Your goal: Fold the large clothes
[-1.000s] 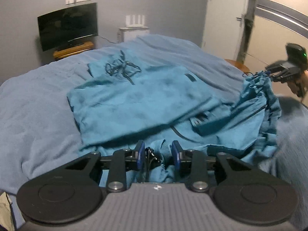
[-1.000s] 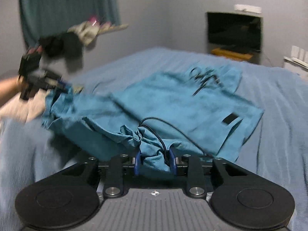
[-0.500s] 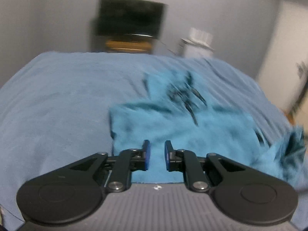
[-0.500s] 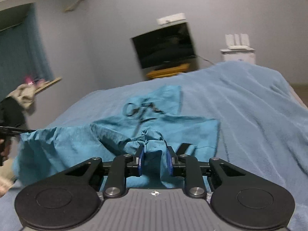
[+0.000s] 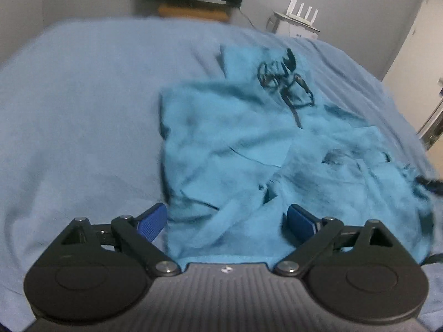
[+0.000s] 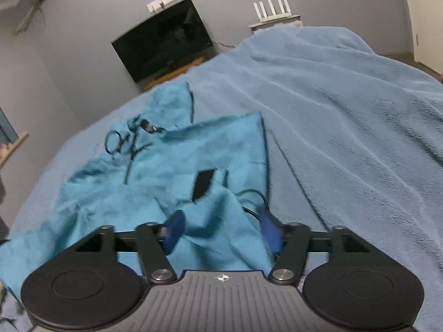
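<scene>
My left gripper [image 5: 226,220] jaws opening, spread wide, teal hoodie [image 5: 235,149] cloth lying loose between the pads, not pinched. My right gripper [image 6: 221,232] jaws opening too, a fold of hoodie [image 6: 171,166] bunched between the blue pads, pads off it. Hoodie lies folded on the blue blanket [image 5: 83,110], black drawstring [image 5: 285,83] at 12 o'clock. Beyond, at 12, a dark TV [image 6: 163,41]; white router [image 6: 272,8] at 1 o'clock.
</scene>
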Demonstrator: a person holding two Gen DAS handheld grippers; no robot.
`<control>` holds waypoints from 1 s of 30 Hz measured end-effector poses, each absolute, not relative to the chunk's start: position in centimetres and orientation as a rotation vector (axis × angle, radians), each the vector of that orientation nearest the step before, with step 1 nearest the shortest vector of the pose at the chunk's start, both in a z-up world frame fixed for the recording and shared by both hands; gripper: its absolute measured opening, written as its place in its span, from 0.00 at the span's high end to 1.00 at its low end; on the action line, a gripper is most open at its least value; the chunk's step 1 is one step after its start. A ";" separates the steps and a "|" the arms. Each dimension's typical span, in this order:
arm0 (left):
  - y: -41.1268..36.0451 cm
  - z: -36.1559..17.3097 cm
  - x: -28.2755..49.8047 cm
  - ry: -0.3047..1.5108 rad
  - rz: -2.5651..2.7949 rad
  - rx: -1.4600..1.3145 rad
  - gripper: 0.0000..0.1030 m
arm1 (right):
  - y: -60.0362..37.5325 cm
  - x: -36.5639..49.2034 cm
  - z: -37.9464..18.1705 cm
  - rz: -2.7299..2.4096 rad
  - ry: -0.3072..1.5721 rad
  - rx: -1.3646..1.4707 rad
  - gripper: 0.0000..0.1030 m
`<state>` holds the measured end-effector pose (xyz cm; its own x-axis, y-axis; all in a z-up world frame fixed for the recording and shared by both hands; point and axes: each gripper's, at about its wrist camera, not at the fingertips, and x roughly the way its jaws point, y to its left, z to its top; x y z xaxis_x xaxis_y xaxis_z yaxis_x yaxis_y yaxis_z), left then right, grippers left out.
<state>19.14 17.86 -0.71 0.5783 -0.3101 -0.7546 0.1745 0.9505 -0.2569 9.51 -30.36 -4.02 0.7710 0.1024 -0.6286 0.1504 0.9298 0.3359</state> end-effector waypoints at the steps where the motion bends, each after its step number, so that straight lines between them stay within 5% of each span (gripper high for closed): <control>1: 18.2 -1.2 19.5 0.928 -0.296 -0.205 0.09 | -30.3 9.3 -4.1 -0.031 0.702 0.376 0.29; 9: 19.6 -2.8 19.5 1.055 -0.459 -0.427 0.13 | -30.9 8.4 -5.5 0.031 0.756 0.404 0.31; 11: 19.4 -2.6 18.5 1.048 -0.484 -0.426 0.19 | -30.4 8.4 -5.5 0.056 0.766 0.378 0.38; 12: 19.4 -2.5 18.1 1.044 -0.484 -0.425 0.28 | -30.2 8.5 -5.5 0.065 0.770 0.368 0.42; 14: 19.0 -2.1 17.3 1.017 -0.457 -0.390 0.61 | -29.7 8.7 -5.4 0.072 0.770 0.343 0.77; 15: 18.8 -1.7 16.8 0.999 -0.419 -0.355 0.87 | -29.6 8.6 -5.2 0.056 0.764 0.322 0.84; 16: 18.4 -1.5 16.4 0.981 -0.364 -0.319 0.96 | -29.5 8.5 -5.0 0.037 0.751 0.303 0.87; 26: 16.2 5.0 15.3 0.631 -0.345 -0.295 1.00 | -28.7 8.5 -0.1 0.077 0.573 0.322 0.96; 30: 15.6 6.2 20.0 0.696 -0.357 -0.268 1.00 | -27.6 11.1 3.0 0.100 0.512 0.291 0.96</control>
<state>20.02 15.59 6.19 0.7109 -0.4061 -0.5743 0.2298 0.9058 -0.3560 11.15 -27.62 3.00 0.8679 0.1667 -0.4679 -0.0221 0.9541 0.2988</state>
